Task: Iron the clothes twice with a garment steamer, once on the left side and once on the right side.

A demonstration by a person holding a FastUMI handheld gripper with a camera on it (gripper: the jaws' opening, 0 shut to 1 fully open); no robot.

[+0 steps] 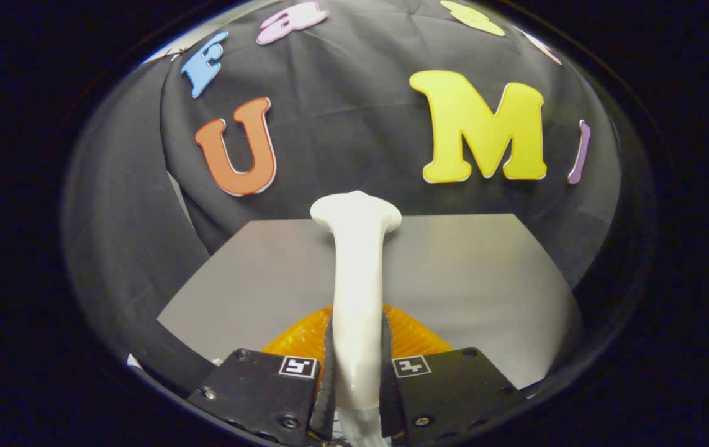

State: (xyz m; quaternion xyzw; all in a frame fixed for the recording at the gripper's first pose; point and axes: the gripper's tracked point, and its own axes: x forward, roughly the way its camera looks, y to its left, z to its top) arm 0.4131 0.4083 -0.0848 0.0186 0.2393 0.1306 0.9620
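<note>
You are holding the steamer [354, 273] clamped between both fingers of the gripper [356, 379], its head raised above the grey table [472, 273] and the orange garment [305, 338] below, so you are likely needing to lower it onto one side.

Bare table [485, 273], seemingly, beyond steamer [357, 273].

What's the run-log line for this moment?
jaws: shut on garment steamer | gripper | steamer head: raised beyond jaws | orange item: under steamer, identity unclear | grey table: below
</note>
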